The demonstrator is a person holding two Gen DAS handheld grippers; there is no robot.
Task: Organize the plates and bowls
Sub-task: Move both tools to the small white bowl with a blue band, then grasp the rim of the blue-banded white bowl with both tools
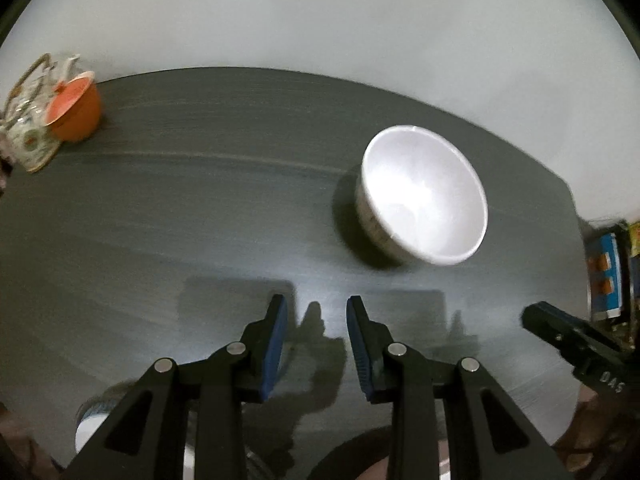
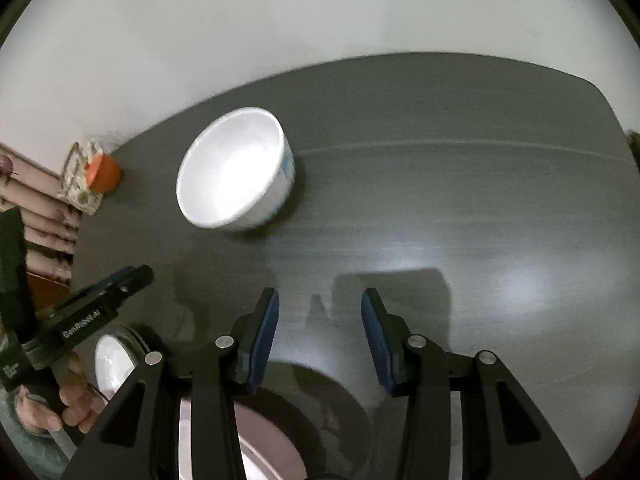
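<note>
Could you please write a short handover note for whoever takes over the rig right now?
Left gripper: open, holding nothing, above bare table.
Right gripper: open, holding nothing.
White bowl stands upright and alone mid-table, ahead of both grippers and untouched.
A plate and another white dish lie at the near edge, under the grippers.
Orange bowl sits in the far corner by a patterned box.
Left to do: the white bowl is not yet stacked with the other dishes.

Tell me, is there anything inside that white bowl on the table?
No, the white bowl shows only its bare, shiny inside as it stands upright on the dark table.
</note>
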